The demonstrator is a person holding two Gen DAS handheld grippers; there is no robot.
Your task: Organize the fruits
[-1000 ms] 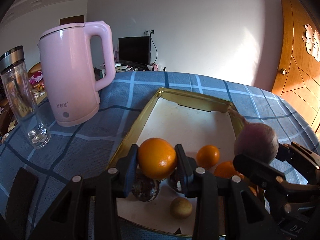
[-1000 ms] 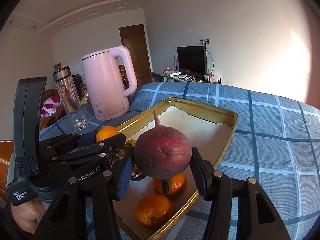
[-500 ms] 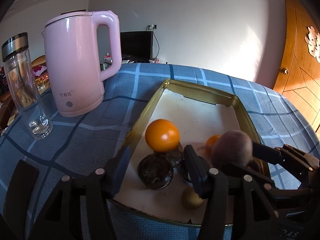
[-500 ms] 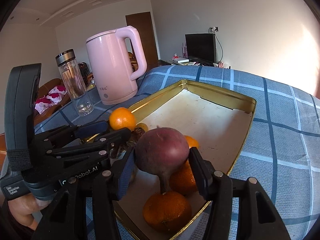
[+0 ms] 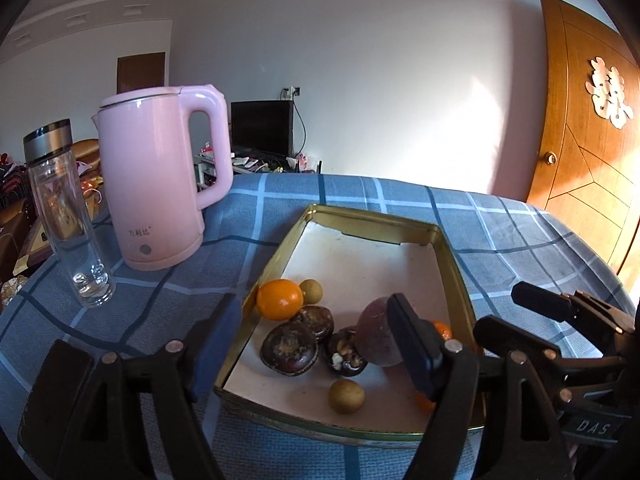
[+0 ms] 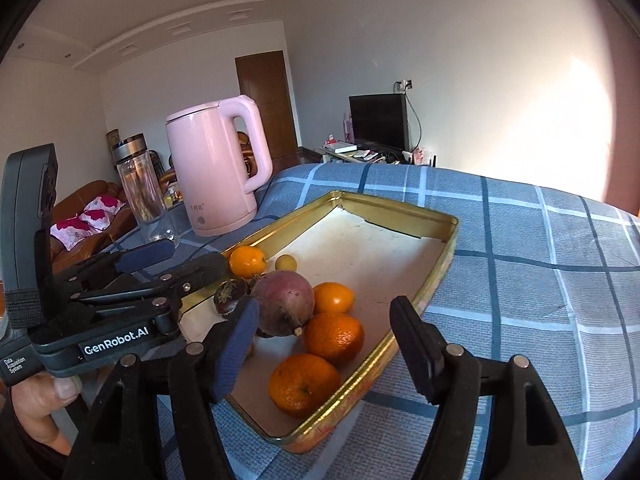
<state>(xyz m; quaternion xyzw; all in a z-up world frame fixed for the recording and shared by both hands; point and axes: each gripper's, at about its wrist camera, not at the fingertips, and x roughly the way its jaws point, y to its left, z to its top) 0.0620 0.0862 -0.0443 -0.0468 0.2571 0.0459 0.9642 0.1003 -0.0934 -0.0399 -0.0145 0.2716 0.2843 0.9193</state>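
A gold metal tray (image 5: 454, 264) (image 6: 444, 252) lies on the blue checked cloth. In it are an orange (image 5: 279, 299) (image 6: 247, 261) at the left wall, a purple beet (image 5: 376, 332) (image 6: 285, 307), several dark mangosteens (image 5: 289, 345), small tan longans (image 5: 346, 396) (image 6: 286, 262) and several more oranges (image 6: 334, 338). My left gripper (image 5: 316, 344) is open and empty above the tray's near left corner. My right gripper (image 6: 325, 348) is open and empty above the tray's near end, just behind the beet.
A pink electric kettle (image 5: 160, 184) (image 6: 218, 168) and a glass bottle with a steel cap (image 5: 66, 216) (image 6: 140, 188) stand left of the tray. A wooden door (image 5: 588, 132) is at the right beyond the table. The cloth (image 6: 540, 280) spreads to the right.
My left gripper let go of the orange and drew back; the orange now lies by the tray's left wall. My right gripper lowered the beet into the tray, opened and pulled back.
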